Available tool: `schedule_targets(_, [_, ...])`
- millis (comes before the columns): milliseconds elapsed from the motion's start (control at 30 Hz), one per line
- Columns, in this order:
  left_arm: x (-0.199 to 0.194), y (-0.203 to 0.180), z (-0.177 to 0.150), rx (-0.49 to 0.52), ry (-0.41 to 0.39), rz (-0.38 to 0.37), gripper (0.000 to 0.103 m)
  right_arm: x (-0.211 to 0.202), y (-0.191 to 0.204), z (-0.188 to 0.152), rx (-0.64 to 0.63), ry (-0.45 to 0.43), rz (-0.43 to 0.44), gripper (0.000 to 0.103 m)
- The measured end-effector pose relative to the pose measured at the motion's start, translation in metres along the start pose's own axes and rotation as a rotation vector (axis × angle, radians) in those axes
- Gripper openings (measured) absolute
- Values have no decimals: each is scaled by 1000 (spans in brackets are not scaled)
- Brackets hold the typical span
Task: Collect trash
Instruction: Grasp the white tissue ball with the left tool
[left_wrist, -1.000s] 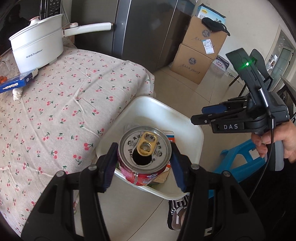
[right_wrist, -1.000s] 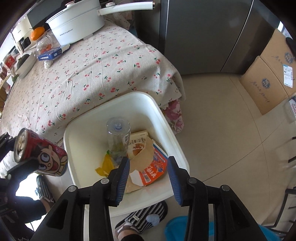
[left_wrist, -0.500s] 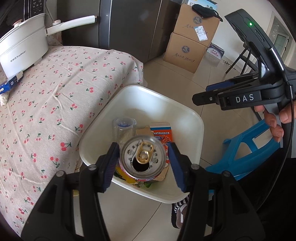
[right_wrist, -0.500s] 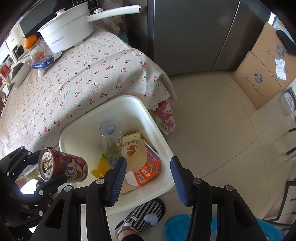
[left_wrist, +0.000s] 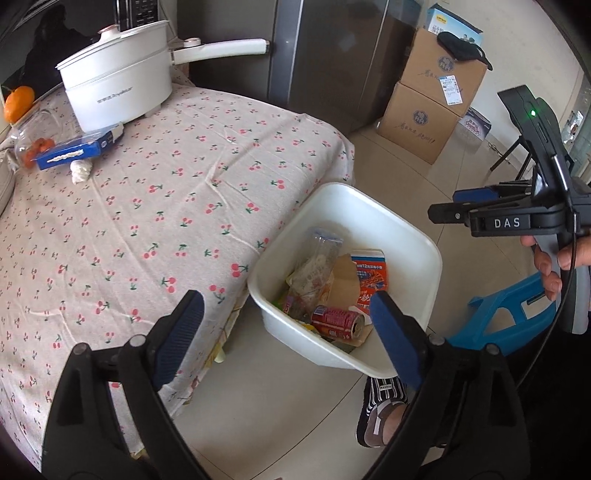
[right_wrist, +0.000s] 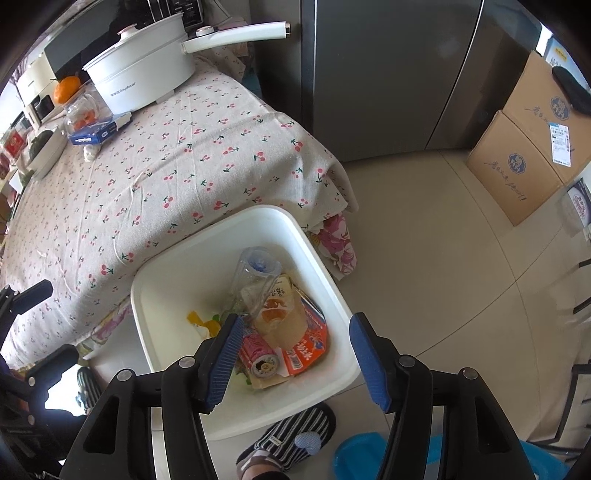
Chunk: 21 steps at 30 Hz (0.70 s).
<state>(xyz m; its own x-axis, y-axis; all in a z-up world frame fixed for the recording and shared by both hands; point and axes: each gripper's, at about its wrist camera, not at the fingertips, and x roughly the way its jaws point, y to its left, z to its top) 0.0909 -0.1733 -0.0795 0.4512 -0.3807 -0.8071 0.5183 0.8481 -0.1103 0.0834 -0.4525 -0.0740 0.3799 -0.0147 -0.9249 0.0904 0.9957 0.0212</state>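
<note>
**Can dropped in bin, both claws empty**

The table (left_wrist: 155, 206) under its cherry-print cloth fills the left of both views, with the white bin (right_wrist: 177, 273) on the floor just beside its corner. Inside, among a clear bottle (right_wrist: 255, 280) and a torn carton (right_wrist: 306, 343), the red can (left_wrist: 338, 322) lies on its side near the bin's close wall.

The left gripper (left_wrist: 288, 332) has just been opening; its jaws stand wide with nothing between them. The right gripper (right_wrist: 295, 362) has also been opening and hangs above the bin, spread and empty.

Risk: with 2 tools this near each other, a hasty swing toward the table could clip them together or knock the bin's rim.

Hidden: the bin's floor under the litter, and whether the blue box (left_wrist: 79, 147) and white lump (left_wrist: 81, 170) near the pot (left_wrist: 118, 88) count as trash.
</note>
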Motion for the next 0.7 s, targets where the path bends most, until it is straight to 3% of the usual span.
schedule_targets(100, [-9,22,0,-48,-13,29,93,-2,10,5,-11,-15,8,69])
schedule_targets(367, [-32,87,2,-181,-64,139,98,-6,53,27,-70,-55,26,73])
schedule_targets(500, [-36,114,9,-183,-107,224,98,-6,77,41,-93,-80,35,77])
schedule_targets(700, [-18,164,26,-207,-108,271,98,2,114,72,-134,-139,44,77])
